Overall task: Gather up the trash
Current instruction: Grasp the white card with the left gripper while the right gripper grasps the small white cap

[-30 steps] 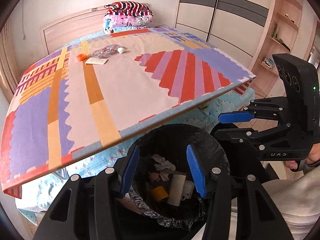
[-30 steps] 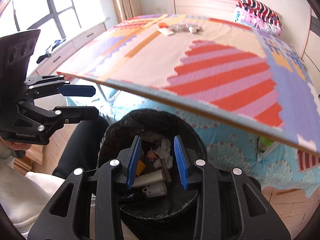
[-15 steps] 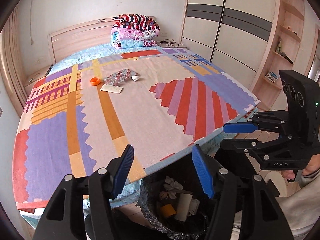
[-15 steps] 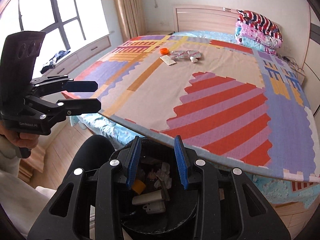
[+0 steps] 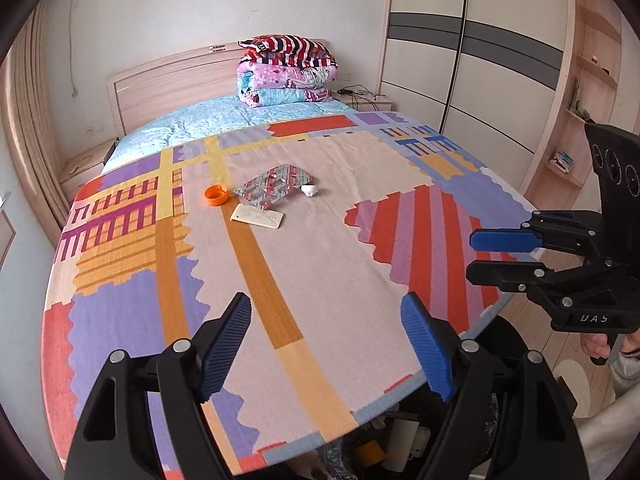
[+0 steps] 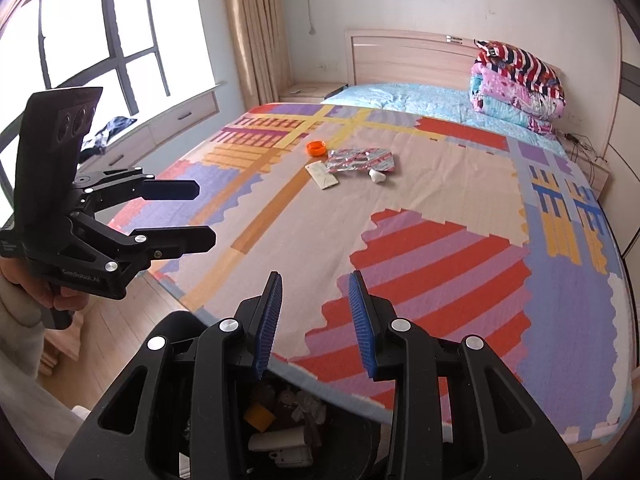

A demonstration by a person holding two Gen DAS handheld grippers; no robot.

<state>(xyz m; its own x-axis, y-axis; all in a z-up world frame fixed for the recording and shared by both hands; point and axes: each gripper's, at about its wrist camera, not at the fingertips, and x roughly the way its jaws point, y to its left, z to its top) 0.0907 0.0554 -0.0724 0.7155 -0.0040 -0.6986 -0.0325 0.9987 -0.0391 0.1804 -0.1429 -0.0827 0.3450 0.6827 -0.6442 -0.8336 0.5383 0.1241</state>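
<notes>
- Just below my tongs, at the foot of the bed, stands the black-lined trash bin (image 6: 360,436); inside I see a white tube, a yellow scrap and some crumpled bits.
- My left gripper (image 5: 326,346) has its blue pads spread wide with nothing between them, held over the near edge of the patterned blanket (image 5: 320,264).
- My right gripper (image 6: 314,322) has its pads parted by a narrower gap, also empty, above the same edge where the red and lilac stripes begin.
- From the left camera the right gripper (image 5: 490,254) shows at the right side, held in my hand; from the right camera the left gripper (image 6: 188,212) shows at the left side, its fingers apart.
- Well up the blanket, towards the headboard, lies the trash in one small cluster: an orange bottle cap (image 5: 216,195), a shiny silver wrapper (image 5: 274,186) just beside it, a flat cream packet (image 5: 257,216) on the near side touching the wrapper's edge, and a small white cap (image 5: 310,190) at the wrapper's other end.
- The same cluster in the right camera: orange bottle cap (image 6: 315,147), silver wrapper (image 6: 360,160), cream packet (image 6: 321,175), white cap (image 6: 376,176).
- Farthest off, folded quilts (image 5: 286,72) are stacked on the blue sheet by the wooden headboard (image 5: 168,88).
</notes>
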